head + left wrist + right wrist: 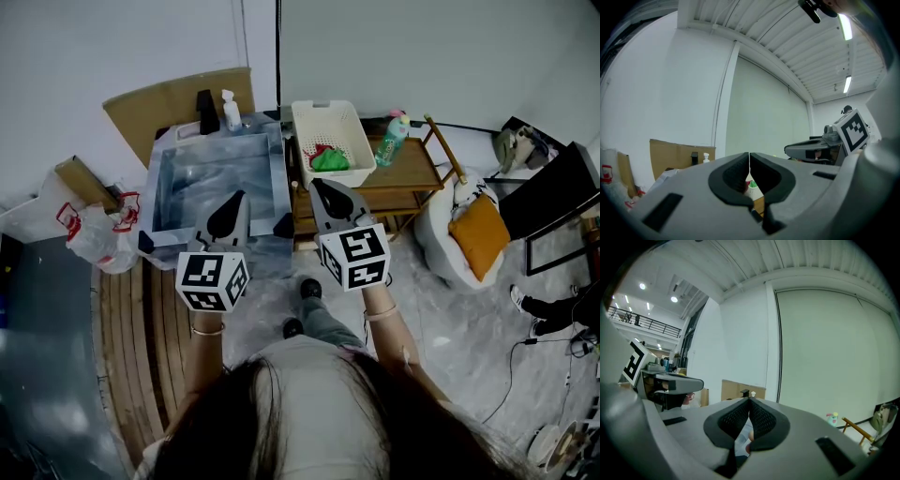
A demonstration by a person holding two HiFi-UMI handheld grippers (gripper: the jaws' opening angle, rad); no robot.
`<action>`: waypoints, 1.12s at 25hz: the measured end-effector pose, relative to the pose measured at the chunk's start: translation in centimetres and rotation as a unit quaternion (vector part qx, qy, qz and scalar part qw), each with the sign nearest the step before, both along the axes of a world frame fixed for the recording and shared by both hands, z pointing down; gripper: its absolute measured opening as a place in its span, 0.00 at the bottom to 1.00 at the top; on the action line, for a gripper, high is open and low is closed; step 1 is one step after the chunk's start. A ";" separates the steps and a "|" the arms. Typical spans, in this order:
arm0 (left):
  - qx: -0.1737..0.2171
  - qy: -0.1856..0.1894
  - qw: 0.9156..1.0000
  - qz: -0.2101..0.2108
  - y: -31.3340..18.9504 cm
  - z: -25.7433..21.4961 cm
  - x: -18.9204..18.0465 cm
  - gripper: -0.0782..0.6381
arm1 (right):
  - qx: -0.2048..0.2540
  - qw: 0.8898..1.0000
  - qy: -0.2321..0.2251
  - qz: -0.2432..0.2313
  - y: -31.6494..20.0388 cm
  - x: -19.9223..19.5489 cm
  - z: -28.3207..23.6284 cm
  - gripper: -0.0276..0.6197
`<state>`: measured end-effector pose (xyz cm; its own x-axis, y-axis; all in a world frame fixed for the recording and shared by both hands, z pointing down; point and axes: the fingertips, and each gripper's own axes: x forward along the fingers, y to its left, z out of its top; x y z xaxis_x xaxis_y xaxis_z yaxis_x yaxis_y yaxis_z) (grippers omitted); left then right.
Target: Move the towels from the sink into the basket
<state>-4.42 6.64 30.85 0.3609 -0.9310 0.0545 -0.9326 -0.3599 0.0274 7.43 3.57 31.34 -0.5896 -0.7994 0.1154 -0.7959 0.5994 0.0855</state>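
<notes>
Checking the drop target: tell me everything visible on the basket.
The basket is white perforated plastic, rectangular, open-topped, upright on the wooden table just right of the sink. A green towel and a red cloth lie inside. A green bottle stands at its right; whether they touch is unclear.

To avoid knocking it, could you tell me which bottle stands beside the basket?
The green bottle with the pink cap, right of the basket; the white pump bottle stands behind the sink.

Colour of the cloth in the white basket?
The cloth is green, some red beside it; head view.
</notes>
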 end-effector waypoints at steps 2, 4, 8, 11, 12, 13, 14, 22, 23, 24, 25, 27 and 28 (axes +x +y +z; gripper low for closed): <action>0.000 0.002 1.000 -0.001 0.1 -0.1 0.0 0.12 | -0.001 1.000 0.002 -0.001 0.1 0.0 -0.1 0.08; 0.001 0.004 1.000 -0.003 0.2 -0.3 -0.1 0.12 | -0.001 1.000 0.003 -0.003 0.2 0.0 -0.1 0.08; -0.003 0.001 1.000 -0.007 0.0 0.1 -0.1 0.12 | -0.002 1.000 0.005 -0.005 0.2 0.0 0.1 0.08; -0.012 0.003 1.000 -0.010 -0.2 0.7 0.0 0.12 | -0.004 1.000 0.005 -0.007 0.1 0.1 0.4 0.08; -0.014 0.003 1.000 -0.010 -0.3 0.8 0.1 0.12 | -0.005 1.000 0.006 -0.007 0.0 0.2 0.5 0.08; -0.015 0.003 1.000 -0.009 -0.5 0.8 0.3 0.12 | -0.006 1.000 0.008 -0.008 -0.1 0.4 0.5 0.08; -0.017 0.002 1.000 -0.009 -0.7 0.8 0.5 0.12 | -0.006 1.000 0.008 -0.008 -0.2 0.5 0.6 0.08; -0.015 -0.004 1.000 -0.007 -1.8 0.4 2.6 0.12 | 0.002 1.000 0.008 -0.016 -0.7 1.7 0.5 0.08; -0.015 -0.004 1.000 -0.007 -2.0 0.4 2.9 0.12 | 0.002 1.000 0.007 -0.017 -0.9 1.9 0.5 0.08; -0.015 -0.005 1.000 -0.007 -2.2 0.3 3.2 0.12 | 0.003 1.000 0.006 -0.018 -1.0 2.1 0.4 0.08; -0.015 -0.006 1.000 -0.007 -2.4 0.3 3.5 0.12 | 0.002 1.000 0.005 -0.019 -1.2 2.4 0.4 0.08; -0.016 -0.006 1.000 -0.008 -2.8 0.4 4.1 0.12 | 0.002 1.000 0.005 -0.021 -1.6 2.9 0.4 0.08; -0.016 -0.006 1.000 -0.008 -3.1 0.4 4.5 0.12 | 0.003 1.000 0.004 -0.021 -1.7 3.2 0.4 0.08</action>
